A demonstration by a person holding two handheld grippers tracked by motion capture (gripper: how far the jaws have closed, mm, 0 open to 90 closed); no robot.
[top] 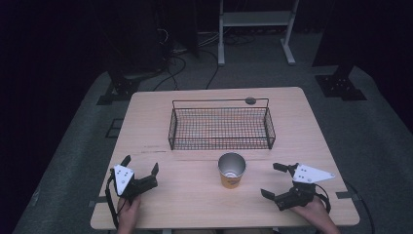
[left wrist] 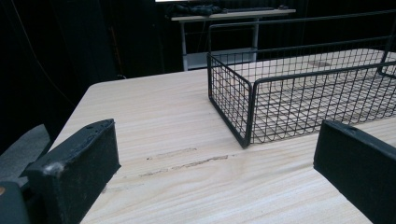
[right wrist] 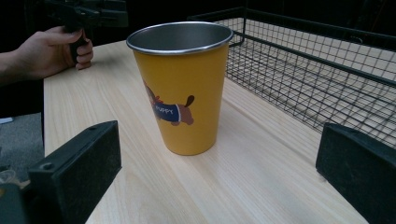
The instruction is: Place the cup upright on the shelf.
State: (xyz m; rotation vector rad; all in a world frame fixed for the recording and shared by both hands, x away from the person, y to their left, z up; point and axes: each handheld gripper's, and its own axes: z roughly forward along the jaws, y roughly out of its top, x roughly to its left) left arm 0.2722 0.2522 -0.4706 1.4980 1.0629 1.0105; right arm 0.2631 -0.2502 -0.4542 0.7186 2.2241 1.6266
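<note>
A yellow metal cup (top: 231, 170) with a dog picture stands upright on the wooden table (top: 195, 200), just in front of the black wire basket (top: 220, 126). In the right gripper view the cup (right wrist: 182, 88) stands a short way ahead of the wide-apart jaws, nothing between them. My right gripper (top: 273, 180) is open, right of the cup and pointing at it. My left gripper (top: 140, 164) is open at the front left, pointing toward the basket's left corner (left wrist: 247, 112). The basket holds nothing.
A person's hand (right wrist: 51, 53) holding the other gripper shows beyond the cup in the right gripper view. A small dark round spot (top: 250, 101) sits on the table behind the basket. A white frame stand (top: 255, 29) and cables lie on the floor beyond.
</note>
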